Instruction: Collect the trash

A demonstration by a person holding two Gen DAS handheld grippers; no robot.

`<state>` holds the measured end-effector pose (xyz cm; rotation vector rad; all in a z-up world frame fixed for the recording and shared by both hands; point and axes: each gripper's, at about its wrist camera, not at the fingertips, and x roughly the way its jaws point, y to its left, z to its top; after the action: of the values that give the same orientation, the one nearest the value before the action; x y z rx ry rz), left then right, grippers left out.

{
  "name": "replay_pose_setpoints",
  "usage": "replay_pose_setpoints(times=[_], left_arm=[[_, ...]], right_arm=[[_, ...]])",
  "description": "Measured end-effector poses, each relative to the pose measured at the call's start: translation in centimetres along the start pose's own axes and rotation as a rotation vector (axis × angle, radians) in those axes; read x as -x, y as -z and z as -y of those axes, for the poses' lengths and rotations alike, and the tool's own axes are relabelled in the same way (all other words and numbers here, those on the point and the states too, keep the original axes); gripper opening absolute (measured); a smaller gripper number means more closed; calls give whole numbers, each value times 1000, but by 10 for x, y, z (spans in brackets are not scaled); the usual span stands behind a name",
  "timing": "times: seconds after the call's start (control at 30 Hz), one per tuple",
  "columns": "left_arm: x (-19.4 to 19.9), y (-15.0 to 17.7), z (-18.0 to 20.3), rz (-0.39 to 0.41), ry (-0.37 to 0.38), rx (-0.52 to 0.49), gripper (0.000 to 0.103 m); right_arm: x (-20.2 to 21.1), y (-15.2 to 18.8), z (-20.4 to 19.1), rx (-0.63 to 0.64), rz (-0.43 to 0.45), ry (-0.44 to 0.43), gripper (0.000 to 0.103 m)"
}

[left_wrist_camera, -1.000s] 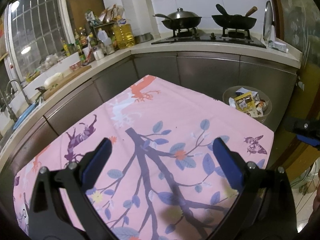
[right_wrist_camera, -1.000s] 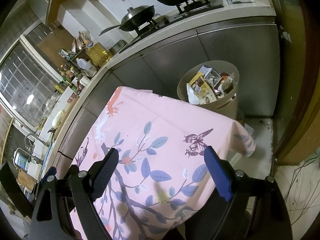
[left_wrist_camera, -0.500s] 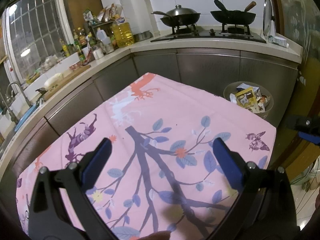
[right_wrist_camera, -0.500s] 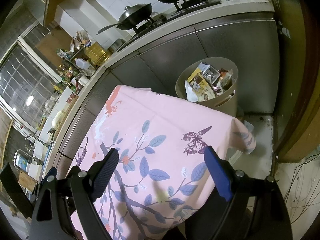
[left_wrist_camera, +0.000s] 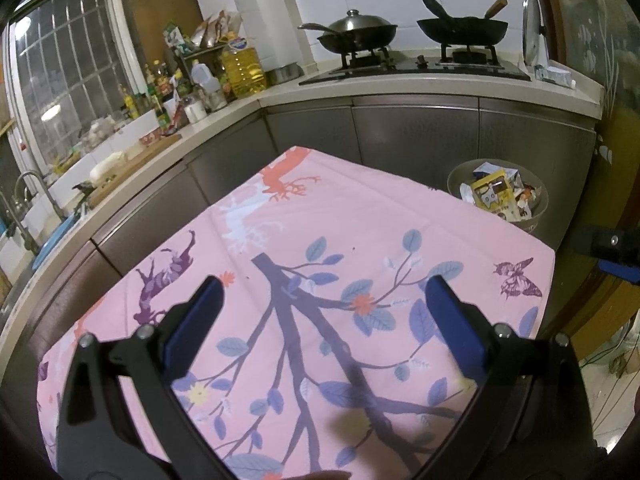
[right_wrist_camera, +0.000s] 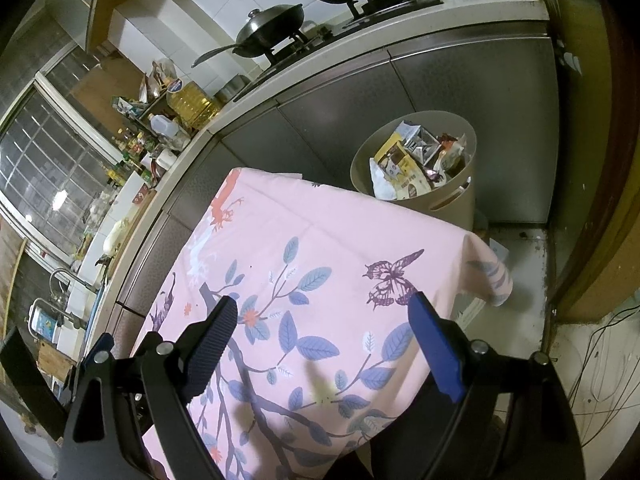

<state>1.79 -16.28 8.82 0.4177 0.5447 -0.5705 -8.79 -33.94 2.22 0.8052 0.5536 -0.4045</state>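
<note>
A beige trash bin (right_wrist_camera: 452, 196) stands on the floor past the table's far right corner, heaped with wrappers and packets (right_wrist_camera: 412, 156); the same bin (left_wrist_camera: 536, 208) shows at the right of the left wrist view. The table wears a pink cloth (left_wrist_camera: 340, 256) printed with branches, leaves and a butterfly, and no loose trash lies on it. My left gripper (left_wrist_camera: 324, 296) hovers open over the cloth, nothing between its blue pads. Over the cloth's right side my right gripper (right_wrist_camera: 322, 312) is also wide open with nothing in it. Part of the right gripper (left_wrist_camera: 612, 248) shows at the left view's right edge.
A steel-fronted kitchen counter (left_wrist_camera: 420, 128) wraps around behind and left of the table. It carries a stove with two woks (left_wrist_camera: 352, 36), an oil bottle (left_wrist_camera: 244, 68), condiment bottles and a sink (left_wrist_camera: 24, 216). Bare floor with cables (right_wrist_camera: 600, 360) lies to the right.
</note>
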Motion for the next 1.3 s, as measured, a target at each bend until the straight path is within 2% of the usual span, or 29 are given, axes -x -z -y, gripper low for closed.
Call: replay_pose_setpoints(times=[0.43,1.03,1.3], left_arm=[[-2,1,0,-10,6,-7,97],[-14,14,-35,-54,50,-47,97],[-20,13,-25,-72,64,-70,97]], right_arm=[[-1,-2,1,-2,-3,-1,84],[-1,-3,1,-6,-8,-1,84],[-2,-2,2,-7,-12,-2,84]])
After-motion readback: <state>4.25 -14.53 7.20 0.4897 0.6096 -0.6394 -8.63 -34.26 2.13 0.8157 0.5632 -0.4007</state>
